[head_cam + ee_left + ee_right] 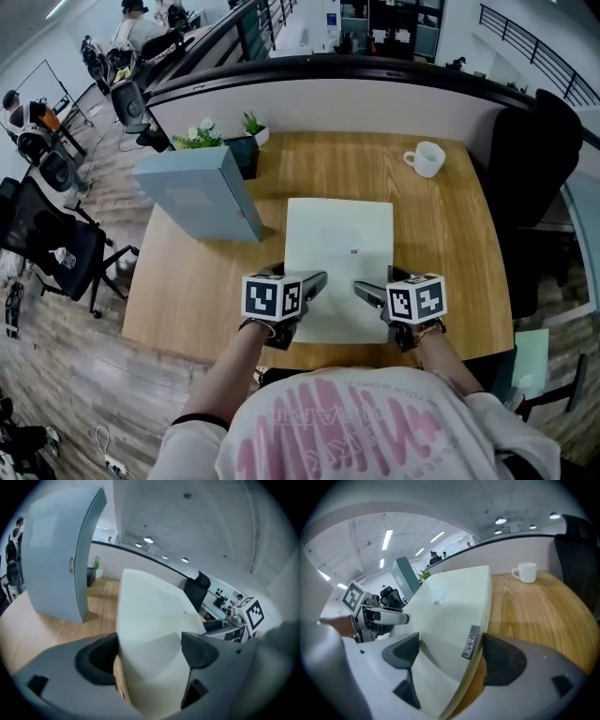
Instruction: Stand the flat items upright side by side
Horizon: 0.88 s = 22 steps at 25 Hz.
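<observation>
A pale green flat box (pixel 337 253) lies on the wooden desk (pixel 441 234), its near end at the front edge. My left gripper (pixel 314 281) holds its near left corner and my right gripper (pixel 361 291) its near right corner. In the left gripper view the box (pixel 150 616) fills the gap between the pads of that gripper (pixel 147 656). In the right gripper view the box (pixel 450 602) sits between the pads of the right gripper (pixel 450 656), one on its top face and one at its side edge. A blue-grey flat box (pixel 202 192) stands upright at the back left.
A white mug (pixel 427 157) sits at the back right of the desk. Small potted plants (pixel 225 136) stand behind the blue-grey box, by the partition wall. A black office chair (pixel 534 159) is at the desk's right side.
</observation>
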{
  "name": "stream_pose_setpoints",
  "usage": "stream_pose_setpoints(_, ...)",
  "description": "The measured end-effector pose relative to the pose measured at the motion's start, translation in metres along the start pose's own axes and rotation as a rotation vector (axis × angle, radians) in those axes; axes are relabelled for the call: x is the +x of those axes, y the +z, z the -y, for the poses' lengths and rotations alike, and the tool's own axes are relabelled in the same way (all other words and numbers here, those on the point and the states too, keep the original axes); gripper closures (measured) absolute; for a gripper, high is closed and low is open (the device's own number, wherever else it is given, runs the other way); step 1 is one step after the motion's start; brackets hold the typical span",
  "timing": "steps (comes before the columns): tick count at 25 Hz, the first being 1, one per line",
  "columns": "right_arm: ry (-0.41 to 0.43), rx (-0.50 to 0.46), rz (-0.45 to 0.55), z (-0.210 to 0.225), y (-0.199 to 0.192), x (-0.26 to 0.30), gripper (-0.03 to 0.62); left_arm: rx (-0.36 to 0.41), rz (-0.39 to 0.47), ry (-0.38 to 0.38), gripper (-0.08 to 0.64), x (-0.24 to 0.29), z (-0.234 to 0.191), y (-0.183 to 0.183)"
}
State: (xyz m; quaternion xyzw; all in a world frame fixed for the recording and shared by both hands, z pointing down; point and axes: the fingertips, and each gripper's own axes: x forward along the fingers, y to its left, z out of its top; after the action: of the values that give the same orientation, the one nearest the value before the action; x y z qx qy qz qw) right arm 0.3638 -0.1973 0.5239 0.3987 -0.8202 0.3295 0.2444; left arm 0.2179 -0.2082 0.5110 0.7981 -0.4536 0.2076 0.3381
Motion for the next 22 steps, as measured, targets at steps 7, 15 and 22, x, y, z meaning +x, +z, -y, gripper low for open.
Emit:
stream_pose_setpoints(7, 0.028, -0.125, 0.261, -0.02, 0.034, -0.034, 0.164, 0.267, 0.228, 0.07, 0.126, -0.05, 0.03, 0.039)
stream_pose_setpoints(15, 0.029, -0.191, 0.467, -0.064, 0.067, -0.056, 0.163, 0.433, 0.4, 0.082, 0.129, -0.115, 0.037, 0.066)
stream_pose_setpoints(22, 0.012, -0.248, 0.49, -0.133, 0.08, -0.047, 0.163, 0.45, 0.451, 0.105, 0.123, -0.175, 0.001, 0.064)
